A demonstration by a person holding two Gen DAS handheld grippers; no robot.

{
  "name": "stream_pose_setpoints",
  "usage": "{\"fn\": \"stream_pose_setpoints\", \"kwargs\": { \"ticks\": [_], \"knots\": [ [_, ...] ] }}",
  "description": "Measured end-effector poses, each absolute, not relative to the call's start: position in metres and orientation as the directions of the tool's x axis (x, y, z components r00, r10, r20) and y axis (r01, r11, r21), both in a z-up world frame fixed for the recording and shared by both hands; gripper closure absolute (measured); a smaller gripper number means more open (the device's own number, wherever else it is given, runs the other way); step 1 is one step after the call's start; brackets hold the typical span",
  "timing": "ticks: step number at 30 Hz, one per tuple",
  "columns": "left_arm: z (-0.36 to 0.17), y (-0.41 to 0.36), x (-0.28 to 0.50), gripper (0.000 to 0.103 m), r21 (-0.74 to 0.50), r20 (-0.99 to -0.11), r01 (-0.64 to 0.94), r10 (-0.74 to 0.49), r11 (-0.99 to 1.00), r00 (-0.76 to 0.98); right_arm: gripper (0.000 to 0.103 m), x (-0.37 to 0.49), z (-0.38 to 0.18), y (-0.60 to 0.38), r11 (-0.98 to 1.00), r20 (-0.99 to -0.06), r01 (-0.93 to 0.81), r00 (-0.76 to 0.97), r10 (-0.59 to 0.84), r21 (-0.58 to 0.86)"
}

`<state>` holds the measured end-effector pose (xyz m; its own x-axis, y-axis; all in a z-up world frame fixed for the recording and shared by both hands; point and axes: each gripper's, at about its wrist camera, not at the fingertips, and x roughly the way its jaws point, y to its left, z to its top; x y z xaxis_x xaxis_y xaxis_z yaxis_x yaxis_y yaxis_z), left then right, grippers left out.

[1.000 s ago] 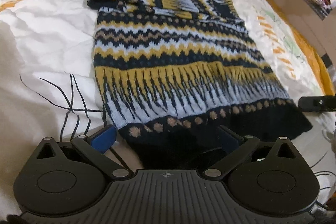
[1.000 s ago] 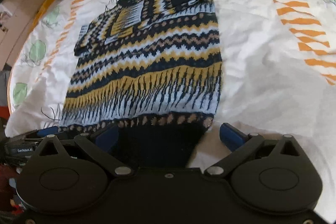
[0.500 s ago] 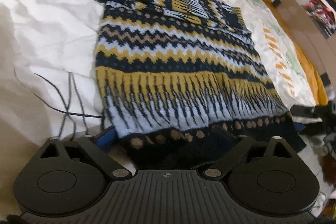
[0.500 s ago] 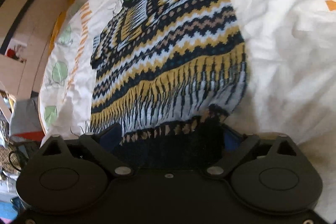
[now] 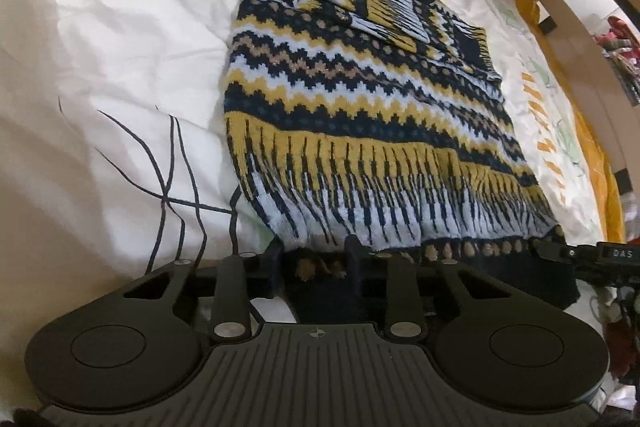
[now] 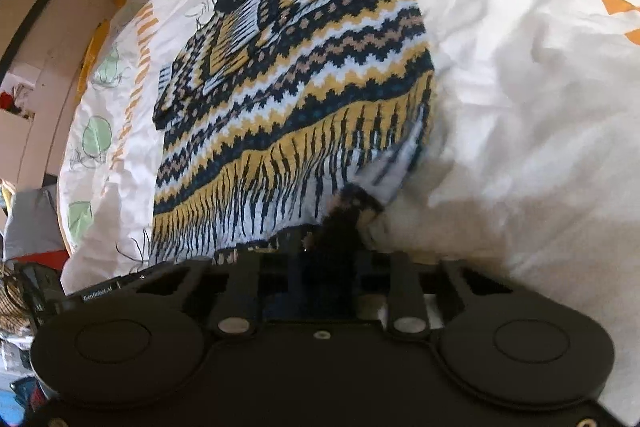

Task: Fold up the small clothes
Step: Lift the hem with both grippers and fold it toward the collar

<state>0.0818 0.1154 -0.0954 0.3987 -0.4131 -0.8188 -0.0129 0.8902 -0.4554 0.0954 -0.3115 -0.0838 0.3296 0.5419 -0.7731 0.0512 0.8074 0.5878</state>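
Knit sweater, zigzag bands in navy, mustard and pale blue, spread flat across centre frame on rumpled white sheet. Left gripper and right gripper, jaws just closed, each pinching bunched dark hem at lower centre.

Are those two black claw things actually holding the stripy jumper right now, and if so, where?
Yes. Both have just closed on the sweater: the left gripper pinches its dark bottom hem near one corner, the right gripper the hem's other corner.
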Motion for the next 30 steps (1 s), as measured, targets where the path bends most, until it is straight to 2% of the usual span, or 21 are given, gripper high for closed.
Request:
{"fn": "stream_pose_setpoints", "kwargs": {
  "ticks": [1, 4, 10, 14, 15, 17, 21, 22, 24, 25, 26, 30],
  "knots": [
    [-0.095, 0.118, 0.081, 0.075, -0.469, -0.811, -0.019, -0.422, 0.883, 0.405, 0.075, 0.095, -0.084, -0.312, 0.805, -0.770, 0.050, 0.333, 0.545, 0.591],
    [-0.090, 0.125, 0.078, 0.096, -0.514, -0.774, -0.033, -0.447, 0.857, 0.447, 0.080, 0.093, -0.081, -0.317, 0.777, -0.736, 0.047, 0.363, 0.572, 0.627],
    [-0.077, 0.133, 0.085, 0.096, -0.595, -0.692, -0.007, -0.508, 0.804, 0.512, 0.083, 0.098, -0.060, -0.324, 0.713, -0.627, -0.024, 0.455, 0.632, 0.701],
    [-0.063, 0.141, 0.098, 0.097, -0.604, -0.654, -0.005, -0.492, 0.797, 0.574, 0.084, 0.118, -0.048, -0.330, 0.658, -0.546, -0.051, 0.514, 0.662, 0.751],
    [-0.059, 0.145, 0.103, 0.097, -0.606, -0.645, -0.009, -0.484, 0.796, 0.592, 0.089, 0.124, -0.045, -0.331, 0.646, -0.524, -0.060, 0.529, 0.667, 0.761],
    [-0.051, 0.151, 0.114, 0.097, -0.596, -0.631, -0.012, -0.460, 0.803, 0.625, 0.089, 0.137, -0.040, -0.333, 0.626, -0.493, -0.073, 0.548, 0.676, 0.776],
    [-0.042, 0.155, 0.130, 0.096, -0.552, -0.665, 0.005, -0.444, 0.834, 0.601, 0.086, 0.164, -0.041, -0.329, 0.638, -0.509, -0.084, 0.528, 0.680, 0.766],
    [-0.041, 0.154, 0.131, 0.094, -0.532, -0.683, 0.006, -0.433, 0.847, 0.588, 0.085, 0.166, -0.041, -0.327, 0.654, -0.527, -0.085, 0.520, 0.672, 0.751],
    [-0.045, 0.153, 0.127, 0.080, -0.504, -0.712, 0.009, -0.421, 0.864, 0.562, 0.085, 0.166, -0.042, -0.324, 0.693, -0.566, -0.087, 0.508, 0.649, 0.716],
    [-0.049, 0.152, 0.124, 0.068, -0.501, -0.727, 0.004, -0.424, 0.865, 0.540, 0.085, 0.164, -0.043, -0.325, 0.704, -0.577, -0.083, 0.509, 0.639, 0.706],
    [-0.055, 0.152, 0.121, 0.061, -0.506, -0.740, -0.006, -0.431, 0.862, 0.517, 0.085, 0.161, -0.044, -0.327, 0.707, -0.583, -0.074, 0.509, 0.633, 0.703],
    [-0.078, 0.149, 0.107, 0.054, -0.535, -0.778, -0.046, -0.471, 0.843, 0.415, 0.085, 0.152, -0.051, -0.336, 0.726, -0.621, -0.032, 0.493, 0.609, 0.687]
  ]
}}
